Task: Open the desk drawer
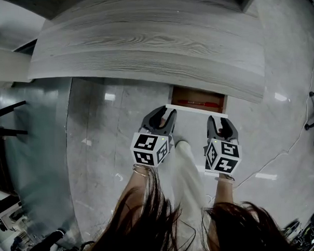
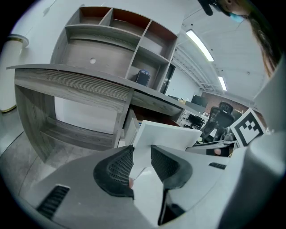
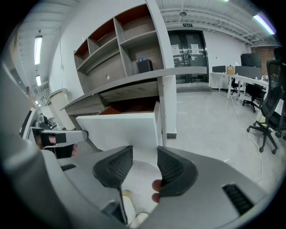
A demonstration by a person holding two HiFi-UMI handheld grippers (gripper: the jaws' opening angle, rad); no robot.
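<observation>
The desk drawer [image 1: 198, 101] stands partly pulled out from under the grey wood desktop [image 1: 143, 45], showing a brown inside and a white front panel [image 1: 196, 110]. My left gripper [image 1: 164, 117] is open just in front of the panel's left end, with nothing between its jaws. My right gripper [image 1: 222, 123] is open a little in front of the panel's right end, also holding nothing. In the left gripper view the white panel [image 2: 166, 133] lies just beyond the left gripper [image 2: 142, 162]. In the right gripper view the panel [image 3: 119, 129] fills the space past the right gripper [image 3: 145, 167].
A shelf unit [image 2: 114, 38] rises above the desk. An office chair [image 3: 271, 105] stands on the polished floor to the right, and a thin cable [image 1: 283, 153] runs across the floor. The person's light trouser leg and shoe [image 1: 182, 152] are between the grippers.
</observation>
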